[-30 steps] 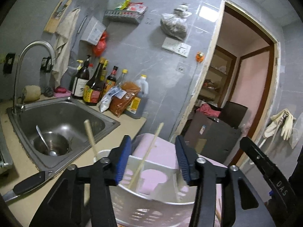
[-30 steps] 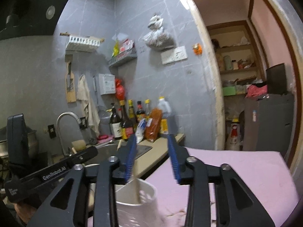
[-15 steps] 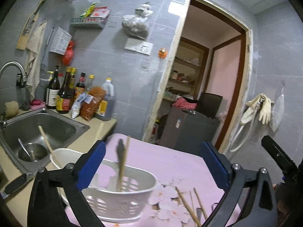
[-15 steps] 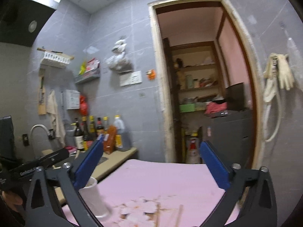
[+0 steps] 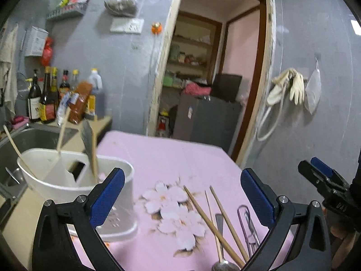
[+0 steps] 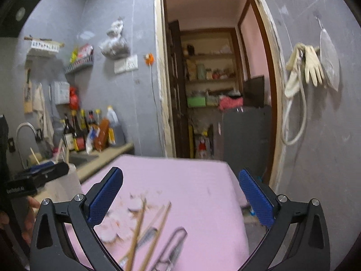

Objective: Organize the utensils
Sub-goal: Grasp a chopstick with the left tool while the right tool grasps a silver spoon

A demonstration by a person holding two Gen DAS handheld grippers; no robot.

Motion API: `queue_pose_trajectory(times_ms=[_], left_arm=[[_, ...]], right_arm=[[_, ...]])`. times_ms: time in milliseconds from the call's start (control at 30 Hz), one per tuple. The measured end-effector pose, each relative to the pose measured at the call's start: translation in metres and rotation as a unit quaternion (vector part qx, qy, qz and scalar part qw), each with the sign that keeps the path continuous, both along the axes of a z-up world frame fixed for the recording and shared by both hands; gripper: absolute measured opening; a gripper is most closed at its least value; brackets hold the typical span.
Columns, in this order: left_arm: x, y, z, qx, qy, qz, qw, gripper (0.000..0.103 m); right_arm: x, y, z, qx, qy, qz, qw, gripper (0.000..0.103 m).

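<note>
Left gripper [image 5: 182,197]: jaws spread wide, nothing between them. A second ago they stood close together over the holder's rim; they have since parted and swung away toward the loose items.
Right gripper [image 6: 180,196]: jaws likewise spread wide and empty. It too was narrow above the holder a second ago and now faces the table's open end.
Loose utensils: three chopsticks [image 5: 212,223], a spoon [image 5: 222,264] and a wire tool [image 5: 248,228] lie together on the pink tablecloth [image 5: 171,155], below and just ahead of both grippers; blurred in the right wrist view.
Utensil holder [image 5: 74,185]: white, upright at the table's left edge, just beside the left gripper's left finger. It holds chopsticks and a flat-bladed utensil [image 5: 88,140], all leaning.
Beyond: sink [image 5: 33,135] and counter with bottles [image 5: 47,97], then the grey wall and doorway.
Finding: both deliveries into the holder look complete; the grippers are released and turned to the remaining pile.
Judgement: task partly done. Several pieces are left, lying overlapped, so singling one out may disturb its neighbours.
</note>
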State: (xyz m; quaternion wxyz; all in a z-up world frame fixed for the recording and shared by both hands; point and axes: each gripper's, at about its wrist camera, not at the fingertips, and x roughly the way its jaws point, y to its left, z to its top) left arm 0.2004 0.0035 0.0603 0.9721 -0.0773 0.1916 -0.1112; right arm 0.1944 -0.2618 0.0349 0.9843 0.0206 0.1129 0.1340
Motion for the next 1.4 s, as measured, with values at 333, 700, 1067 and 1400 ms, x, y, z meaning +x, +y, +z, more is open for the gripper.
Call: queue_pose_trajectory(times_ms=[333,700,1067,1400], left_arm=[[0.023,-0.034,-0.034,0.030,0.087,-0.035,0.9952,0.101],[0.058,-0.056,-0.063,0.044,0.185,-0.100,0.9766,0.079],[0.101,-0.070,-0.103,0.033,0.296,-0.123,0.9467,0.038],[0.121,-0.068,-0.104,0.022,0.320,-0.108,0.9410,0.013]], right_arm=[[0.011,-0.010,-0.045,-0.040,0.108,-0.017,0.993,0.089],[0.023,-0.001,-0.080,-0.098,0.215,0.012,0.972,0.052],[0.027,0.013,-0.097,-0.132,0.259,0.043,0.956,0.044],[0.032,0.021,-0.100,-0.164,0.264,0.047,0.949,0.043]])
